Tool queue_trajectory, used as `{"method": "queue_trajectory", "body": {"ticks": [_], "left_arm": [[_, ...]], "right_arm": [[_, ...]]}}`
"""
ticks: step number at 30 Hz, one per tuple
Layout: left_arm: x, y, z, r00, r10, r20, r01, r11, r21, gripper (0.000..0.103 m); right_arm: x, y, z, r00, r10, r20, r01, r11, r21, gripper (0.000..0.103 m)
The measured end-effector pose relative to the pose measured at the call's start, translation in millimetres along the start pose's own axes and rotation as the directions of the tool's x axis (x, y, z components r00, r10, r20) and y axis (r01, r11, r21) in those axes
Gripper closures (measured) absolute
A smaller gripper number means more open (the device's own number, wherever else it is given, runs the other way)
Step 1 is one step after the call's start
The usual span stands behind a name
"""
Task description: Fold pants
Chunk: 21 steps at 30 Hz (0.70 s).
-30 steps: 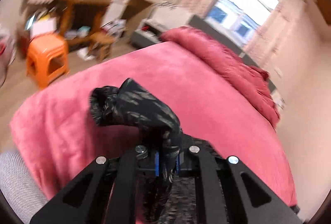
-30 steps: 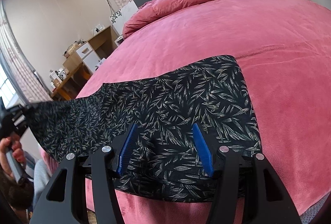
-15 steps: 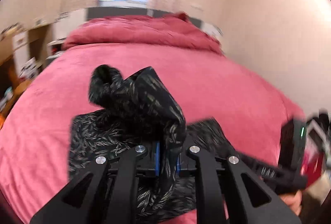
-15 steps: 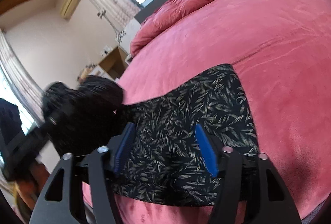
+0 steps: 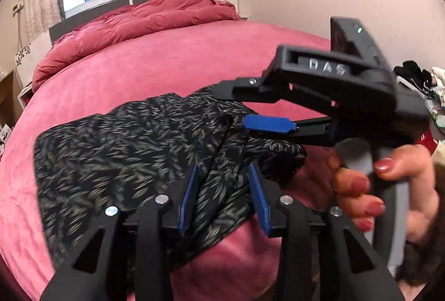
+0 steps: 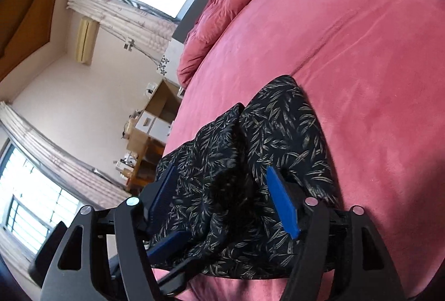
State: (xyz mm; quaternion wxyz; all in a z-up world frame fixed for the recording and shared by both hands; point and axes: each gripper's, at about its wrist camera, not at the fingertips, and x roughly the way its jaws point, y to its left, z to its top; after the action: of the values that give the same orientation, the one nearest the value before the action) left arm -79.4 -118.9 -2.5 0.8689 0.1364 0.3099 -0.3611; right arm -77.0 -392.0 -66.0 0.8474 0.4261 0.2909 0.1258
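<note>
Black leaf-print pants (image 5: 125, 151) lie doubled over on the pink bed (image 5: 167, 62), near its front edge.
Both grippers have their jaws spread apart, with cloth lying between the blue pads. The left gripper (image 5: 224, 195) is over the folded edge, and the right gripper (image 6: 222, 198) comes in from the side, held by a hand (image 5: 389, 184) with red nails.

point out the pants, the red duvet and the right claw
pants (image 5: 116, 151), left wrist view, flat leaf-print panel
red duvet (image 5: 144, 20), left wrist view, bunched middle near the headboard
right claw (image 6: 222, 201), right wrist view, midway between its blue fingertips
</note>
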Motion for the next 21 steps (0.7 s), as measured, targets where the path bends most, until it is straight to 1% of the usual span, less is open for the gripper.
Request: {"method": "queue_trajectory", "body": {"ticks": [3,6,8,9,11,12,14,15,17,19,21], "left_arm": [[-30.8,13.9,-4.2,0.999,0.022,0.038,-0.019,0.998,-0.060,0.057],[-60.6,48.0,-10.7,0.995,0.072,0.071,-0.062,0.989,-0.134,0.048],[-75.7,67.9,-17.5,0.991,0.114,0.068,-0.103,0.983,-0.151,0.045],[-85.2,78.6,-26.9,0.989,0.133,0.060,-0.122,0.980,-0.157,0.042],[-98.1,93.2,-42.3,0.990,0.134,0.039,-0.126,0.979,-0.162,0.039],[-100.1,104.2,-49.5,0.992,0.128,0.021,-0.123,0.980,-0.159,0.038],[-96.2,116.8,-63.8,0.988,0.150,-0.020,-0.151,0.979,-0.135,0.038],[-93.8,119.9,-69.2,0.985,0.164,-0.049,-0.169,0.979,-0.116,0.038],[-89.7,121.2,-77.6,0.983,0.168,-0.068,-0.175,0.979,-0.104,0.037],[-76.9,125.9,-77.1,0.983,0.163,-0.082,-0.172,0.977,-0.124,0.036],[-62.2,127.7,-75.2,0.983,0.164,-0.089,-0.174,0.976,-0.128,0.037]], "right_arm": [[3.2,2.4,-0.6,1.000,-0.005,-0.017,0.005,1.000,-0.013,0.034],[8.9,2.5,0.4,0.998,-0.022,-0.054,0.022,1.000,-0.010,0.034],[13.7,3.1,3.5,0.996,-0.026,-0.087,0.026,1.000,-0.001,0.033],[16.6,4.3,6.5,0.995,-0.022,-0.100,0.023,1.000,0.006,0.032],[22.6,4.5,12.3,0.989,-0.004,-0.150,0.009,1.000,0.030,0.030],[25.8,5.6,15.3,0.984,-0.005,-0.176,0.011,0.999,0.030,0.030],[36.5,9.5,21.3,0.968,-0.007,-0.251,0.010,1.000,0.011,0.030],[38.8,9.8,23.4,0.965,-0.010,-0.263,0.013,1.000,0.010,0.030],[45.4,8.0,26.4,0.959,0.001,-0.284,0.010,0.999,0.035,0.030],[52.4,5.1,28.5,0.954,-0.011,-0.300,0.030,0.998,0.057,0.032],[55.3,7.8,29.6,0.954,-0.020,-0.300,0.037,0.998,0.050,0.033]]}}
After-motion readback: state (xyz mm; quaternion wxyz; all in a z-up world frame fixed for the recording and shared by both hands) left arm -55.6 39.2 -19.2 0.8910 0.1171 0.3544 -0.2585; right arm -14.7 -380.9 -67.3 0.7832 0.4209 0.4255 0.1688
